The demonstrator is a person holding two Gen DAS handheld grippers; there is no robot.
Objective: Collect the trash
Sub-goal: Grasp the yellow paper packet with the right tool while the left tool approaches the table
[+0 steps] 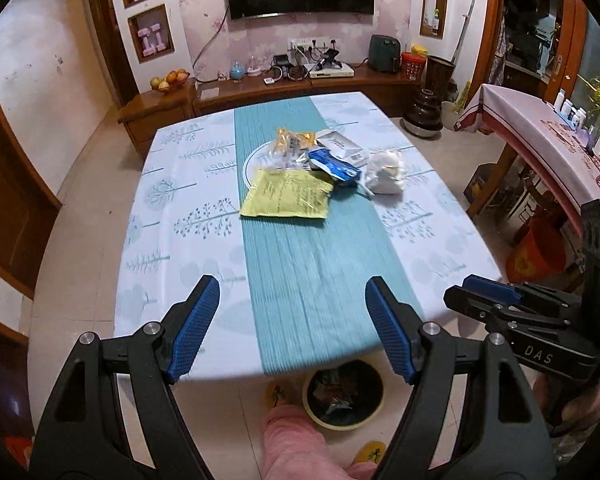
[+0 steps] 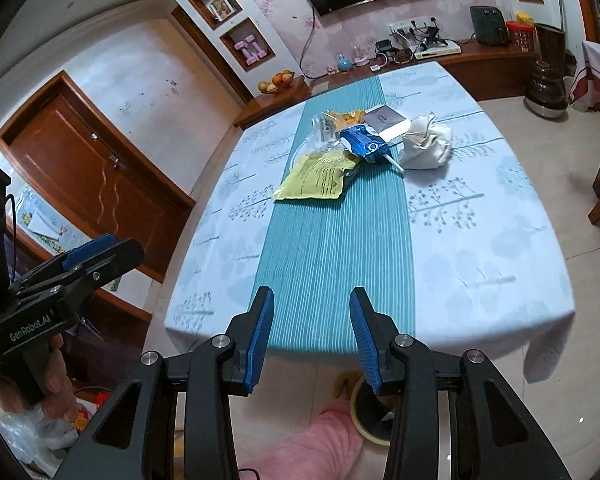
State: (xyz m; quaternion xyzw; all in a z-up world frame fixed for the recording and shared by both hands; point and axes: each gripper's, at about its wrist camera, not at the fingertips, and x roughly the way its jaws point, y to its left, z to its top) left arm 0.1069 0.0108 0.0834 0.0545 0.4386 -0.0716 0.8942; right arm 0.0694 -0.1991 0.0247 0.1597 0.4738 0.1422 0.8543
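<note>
Ahead, littered table (image 1: 204, 280); bin (image 1: 342, 394) below; left gripper (image 1: 292, 320), right gripper (image 2: 310, 330), jaws apart, empty.

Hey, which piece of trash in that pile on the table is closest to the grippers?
The flat yellow packet, at the pile's near edge. The blue wrapper, white crumpled bag and orange packet all lie behind or beside it.

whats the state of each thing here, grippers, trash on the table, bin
left gripper: open, empty, held off the table's near edge
right gripper: open, empty
yellow packet: flat on the teal runner
blue wrapper: crumpled, lying against the yellow packet
white crumpled bag: scrunched, on the table
orange wrapper: lying at the pile's far side
trash bin: on the floor, open, holding some trash
</note>
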